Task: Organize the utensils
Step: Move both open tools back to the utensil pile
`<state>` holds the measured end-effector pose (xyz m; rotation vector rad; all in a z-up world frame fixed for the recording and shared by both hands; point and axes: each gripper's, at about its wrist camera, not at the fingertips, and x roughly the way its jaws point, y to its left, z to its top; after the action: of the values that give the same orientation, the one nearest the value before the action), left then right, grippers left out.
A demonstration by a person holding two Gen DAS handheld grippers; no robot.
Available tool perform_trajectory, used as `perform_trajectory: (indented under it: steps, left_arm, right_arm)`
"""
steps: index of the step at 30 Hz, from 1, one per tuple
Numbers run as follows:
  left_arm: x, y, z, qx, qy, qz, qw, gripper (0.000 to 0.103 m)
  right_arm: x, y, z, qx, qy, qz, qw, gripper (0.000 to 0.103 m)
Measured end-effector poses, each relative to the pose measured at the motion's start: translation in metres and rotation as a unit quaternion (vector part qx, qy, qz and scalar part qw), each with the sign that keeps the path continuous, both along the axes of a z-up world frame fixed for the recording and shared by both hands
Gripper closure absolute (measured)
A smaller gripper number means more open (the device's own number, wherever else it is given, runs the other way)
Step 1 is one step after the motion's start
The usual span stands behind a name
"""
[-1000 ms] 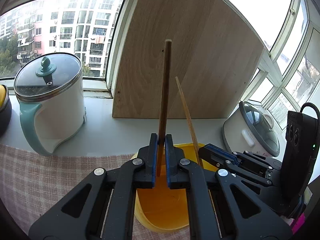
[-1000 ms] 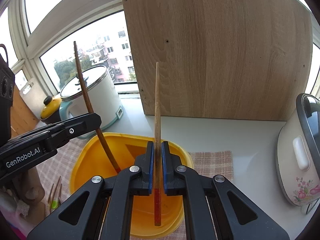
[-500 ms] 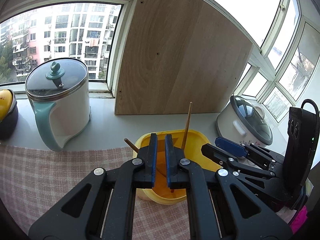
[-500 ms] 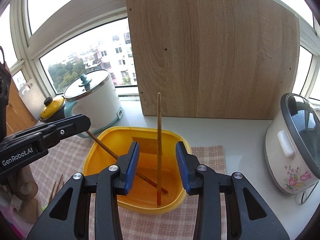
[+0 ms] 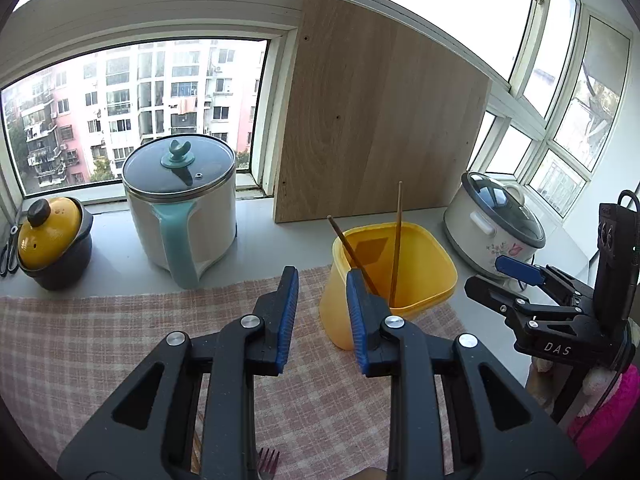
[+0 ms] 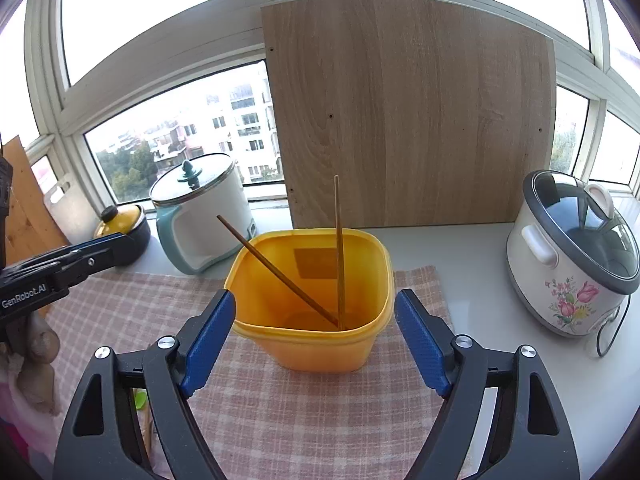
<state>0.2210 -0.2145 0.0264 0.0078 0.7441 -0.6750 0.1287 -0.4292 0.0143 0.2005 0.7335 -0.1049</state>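
A yellow plastic container (image 6: 344, 344) stands on the checked cloth (image 6: 304, 420); it also shows in the left wrist view (image 5: 424, 280). Two wooden chopsticks stand in it: a dark one (image 6: 276, 270) leans left and a lighter one (image 6: 339, 248) stands nearly upright. They also show in the left wrist view, dark (image 5: 352, 250) and light (image 5: 397, 240). My left gripper (image 5: 322, 316) is open and empty, back from the container. My right gripper (image 6: 314, 340) is wide open and empty, its jaws either side of the container's near face. A fork's pink tines (image 5: 267, 462) peek out below my left gripper.
A white and teal electric pot (image 5: 180, 208) and a yellow-lidded dark pot (image 5: 50, 240) stand at the left on the sill. A floral rice cooker (image 6: 572, 268) stands at the right. A wooden board (image 6: 416, 120) leans against the window behind the container.
Both grippers let go of their chopsticks, which now stand in the yellow container. Both grippers opened wider and drew back and up from the container.
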Motion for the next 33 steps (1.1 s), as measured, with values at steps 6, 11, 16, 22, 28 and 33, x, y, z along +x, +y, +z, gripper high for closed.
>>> perform_trajectory:
  steps: [6,11,16,22,28,33]
  left_arm:
    - [-0.016,0.051,-0.007,0.032,0.0,0.014,0.9994,0.071]
    - [-0.026,0.098,-0.023,0.039,0.027,0.036,0.9982,0.071]
    - [-0.039,0.129,-0.045,0.052,0.054,0.05,0.9959,0.071]
    - [-0.052,0.151,-0.067,0.055,0.084,0.053,0.9935,0.071]
    - [-0.058,0.162,-0.087,0.049,0.12,0.049,0.9904,0.071]
    - [-0.06,0.169,-0.109,0.034,0.162,0.05,0.9849,0.071]
  right_arm:
    - [-0.016,0.017,-0.001,-0.009,-0.002,0.015,1.0,0.021]
    - [-0.028,0.041,-0.002,-0.02,-0.004,0.053,0.998,0.021]
    - [-0.042,0.07,-0.011,-0.002,0.013,0.103,0.995,0.021]
    - [-0.045,0.099,-0.027,0.014,0.059,0.147,0.987,0.021]
    - [-0.044,0.122,-0.046,0.036,0.098,0.173,0.979,0.021]
    - [-0.036,0.142,-0.071,0.076,0.144,0.204,0.965,0.021]
